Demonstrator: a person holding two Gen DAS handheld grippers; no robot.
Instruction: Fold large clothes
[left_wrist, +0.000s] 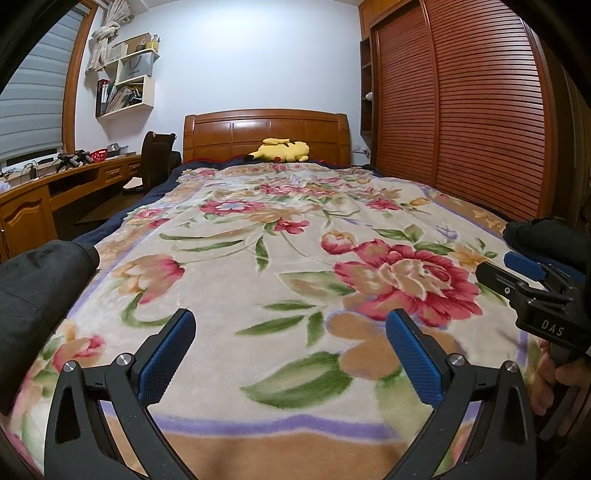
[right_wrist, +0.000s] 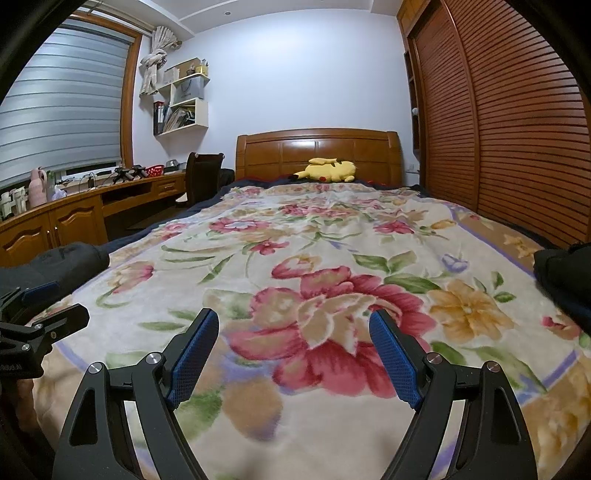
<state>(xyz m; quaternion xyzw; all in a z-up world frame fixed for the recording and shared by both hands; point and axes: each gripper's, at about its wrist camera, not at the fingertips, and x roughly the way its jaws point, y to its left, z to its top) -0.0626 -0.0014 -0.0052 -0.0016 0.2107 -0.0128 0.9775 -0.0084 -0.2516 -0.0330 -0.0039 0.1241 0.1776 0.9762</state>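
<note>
Even, soft indoor light; strong fisheye warp in both wrist views

The back wall (left_wrist: 258, 55) glows brightest near the ceiling, with mild glare on the headboard (left_wrist: 266, 129). Shadows are faint. The blanket (left_wrist: 295, 240) blurs close to the lens, straight wardrobe slats (right_wrist: 517, 129) bow outward, and black vignette fills every corner.

There's a dark, near-black garment (left_wrist: 40, 288) bunched up at the bed's left edge, rumpled and not spread out at all. Another dark bundle of clothing (left_wrist: 543, 236) sits well apart at the right edge, also lumped up.
</note>
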